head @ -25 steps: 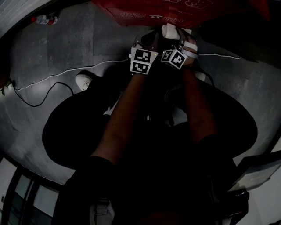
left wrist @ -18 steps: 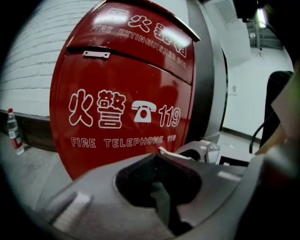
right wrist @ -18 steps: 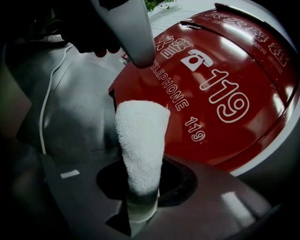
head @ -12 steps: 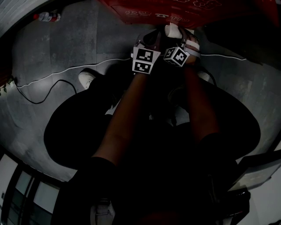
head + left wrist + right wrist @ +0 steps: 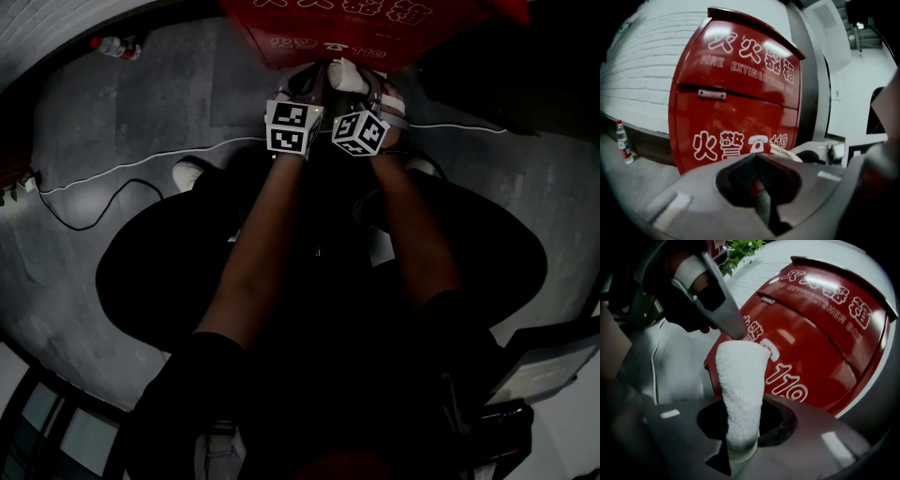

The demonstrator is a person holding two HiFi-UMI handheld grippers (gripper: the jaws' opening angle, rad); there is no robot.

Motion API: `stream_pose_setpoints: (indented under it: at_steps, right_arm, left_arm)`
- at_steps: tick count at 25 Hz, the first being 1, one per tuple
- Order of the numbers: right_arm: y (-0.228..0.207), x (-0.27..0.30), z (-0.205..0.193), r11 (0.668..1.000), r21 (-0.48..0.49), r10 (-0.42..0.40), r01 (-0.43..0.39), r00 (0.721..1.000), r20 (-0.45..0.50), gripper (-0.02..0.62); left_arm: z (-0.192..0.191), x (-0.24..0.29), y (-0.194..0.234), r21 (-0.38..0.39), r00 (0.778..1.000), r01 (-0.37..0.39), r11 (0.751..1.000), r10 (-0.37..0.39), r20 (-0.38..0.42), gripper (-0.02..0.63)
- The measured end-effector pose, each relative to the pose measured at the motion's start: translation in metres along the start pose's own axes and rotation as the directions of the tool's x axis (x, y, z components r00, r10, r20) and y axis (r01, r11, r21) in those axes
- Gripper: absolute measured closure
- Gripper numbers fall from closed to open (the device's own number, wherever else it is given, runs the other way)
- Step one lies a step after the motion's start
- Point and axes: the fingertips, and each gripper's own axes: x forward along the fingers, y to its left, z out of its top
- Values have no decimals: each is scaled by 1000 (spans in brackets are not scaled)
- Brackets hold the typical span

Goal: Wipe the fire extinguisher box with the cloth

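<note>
The red fire extinguisher box with white lettering stands against the wall, and it fills both gripper views. A white terry cloth sticks up out of my right gripper, which is shut on it just short of the box's lower front. In the head view the cloth lies between the two grippers. My left gripper is shut with nothing in it. Its tip points at the cloth's free end, close beside it. From the head, the left gripper sits just left of the right gripper.
A plastic water bottle stands on the grey floor left of the box, by the white brick wall. A white cable runs across the floor. My knees and a white shoe are below the grippers. Green leaves show above.
Both grippers have shifted slightly left and sit closer under the box's lower edge. More of the box's lettering shows in the head view. The cloth stays in the right gripper.
</note>
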Motion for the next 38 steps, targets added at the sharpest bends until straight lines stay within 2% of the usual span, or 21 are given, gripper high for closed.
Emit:
stream_pose_setpoints:
  at_steps: [5, 10, 14, 17, 21, 28, 30, 38]
  right_arm:
    - [-52, -43, 65, 994, -18, -108, 111, 987, 121, 485]
    - [-110, -103, 127, 960, -78, -242, 268, 939, 246, 485]
    - [-160, -151, 180, 889, -149, -359, 433, 861, 359, 483]
    - [-194, -171, 210, 831, -179, -422, 527, 806, 416, 483]
    - [-218, -173, 231, 766, -228, -467, 602, 763, 447, 483]
    - [-217, -148, 234, 717, -294, -483, 632, 754, 445, 483]
    - [-211, -143, 234, 722, -298, -476, 625, 761, 441, 488]
    - [-171, -115, 210, 763, -343, -418, 548, 823, 385, 488]
  left_arm:
    - [60, -33, 23, 20, 993, -61, 998, 59, 101, 606]
    - [130, -74, 14, 59, 985, -52, 997, 42, 169, 606]
    - [166, -99, 7, 96, 976, -52, 994, 30, 216, 606]
    - [180, -111, 8, 88, 969, -49, 995, 26, 244, 606]
    - [187, -117, 9, 67, 961, -34, 997, 14, 277, 606]
    - [192, -116, 10, 50, 957, -3, 999, -12, 289, 606]
    - [193, -117, 13, 45, 956, -2, 999, -11, 294, 606]
    - [185, -116, 21, 28, 960, 5, 1000, -13, 280, 606]
